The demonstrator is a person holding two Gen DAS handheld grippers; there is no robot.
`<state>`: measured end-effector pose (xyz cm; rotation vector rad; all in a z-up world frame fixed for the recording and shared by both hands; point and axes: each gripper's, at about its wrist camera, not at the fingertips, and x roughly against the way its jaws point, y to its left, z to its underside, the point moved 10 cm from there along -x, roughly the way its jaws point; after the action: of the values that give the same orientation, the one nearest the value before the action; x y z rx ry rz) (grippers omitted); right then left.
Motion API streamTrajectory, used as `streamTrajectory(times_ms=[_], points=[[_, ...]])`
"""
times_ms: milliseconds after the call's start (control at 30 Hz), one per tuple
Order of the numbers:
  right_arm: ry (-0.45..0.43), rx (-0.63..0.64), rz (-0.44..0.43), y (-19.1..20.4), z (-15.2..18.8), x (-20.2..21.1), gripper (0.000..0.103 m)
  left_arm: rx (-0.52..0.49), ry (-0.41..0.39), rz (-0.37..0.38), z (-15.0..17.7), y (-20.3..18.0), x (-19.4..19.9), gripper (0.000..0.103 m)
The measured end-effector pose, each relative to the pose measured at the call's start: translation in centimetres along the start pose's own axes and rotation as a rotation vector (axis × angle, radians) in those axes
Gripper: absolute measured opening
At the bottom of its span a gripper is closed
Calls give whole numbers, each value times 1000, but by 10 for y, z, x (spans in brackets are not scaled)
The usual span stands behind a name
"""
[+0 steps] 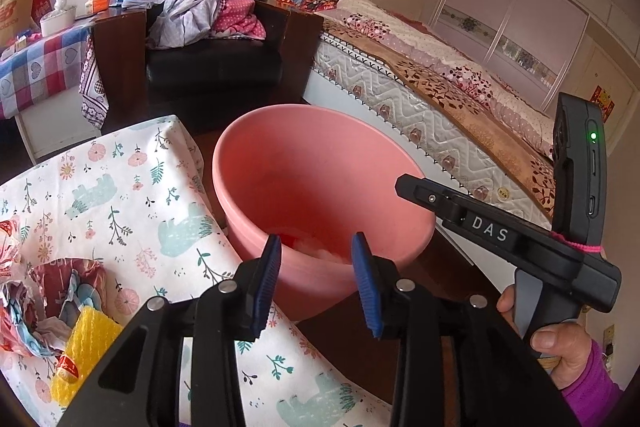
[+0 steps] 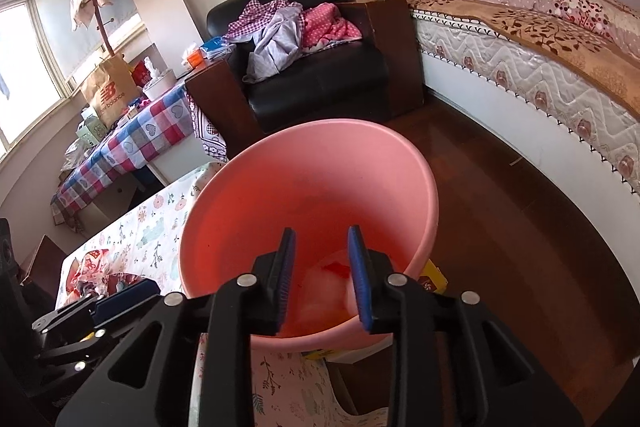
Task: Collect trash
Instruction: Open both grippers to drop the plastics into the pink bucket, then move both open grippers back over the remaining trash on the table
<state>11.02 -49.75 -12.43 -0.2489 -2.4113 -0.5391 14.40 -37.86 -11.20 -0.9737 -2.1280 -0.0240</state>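
Over the round pink plastic bin [image 2: 312,187] beside the floral-clothed table [image 1: 132,195], both grippers, left [image 1: 316,281] and right [image 2: 322,277], hang with jaws apart, empty; pale crumpled trash [image 2: 324,291] lies inside.

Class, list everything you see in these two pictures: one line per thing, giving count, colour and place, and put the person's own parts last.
bin: one, pink, on the floor beside the table.
trash in bin: a whitish and red heap, at the bottom.
table: one, white floral cloth, left of the bin.
wrappers: a crumpled pile, red and blue, on the table.
yellow mesh: one, on the table by the wrappers.
armchair: one, black, behind the bin.
clothes: a heap, purple, grey and pink, on the armchair.
bed: one, floral covers, right.
left gripper: blue pads, jaws open, empty, over the bin.
right gripper: same, over the bin.
hand: one, purple sleeve, holding the right gripper.
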Motion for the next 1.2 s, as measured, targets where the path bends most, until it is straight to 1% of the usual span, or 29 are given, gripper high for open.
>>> streamTrajectory(times_ms=[367,500,700,933,1200], points=[[-15,62,-28,23,2,22,34,6,-62,9,-5,-6,37,38],[-17,92,-48,38,6,30,43,9,-89,3,-5,-5,56,38],[-22,135,-93,66,12,44,44,-9,-135,-23,-2,0,90,39],[-14,194,-148,102,23,57,44,-5,-161,-39,11,14,128,40],[30,265,-208,142,47,65,44,-15,-147,-65,47,40,168,40]])
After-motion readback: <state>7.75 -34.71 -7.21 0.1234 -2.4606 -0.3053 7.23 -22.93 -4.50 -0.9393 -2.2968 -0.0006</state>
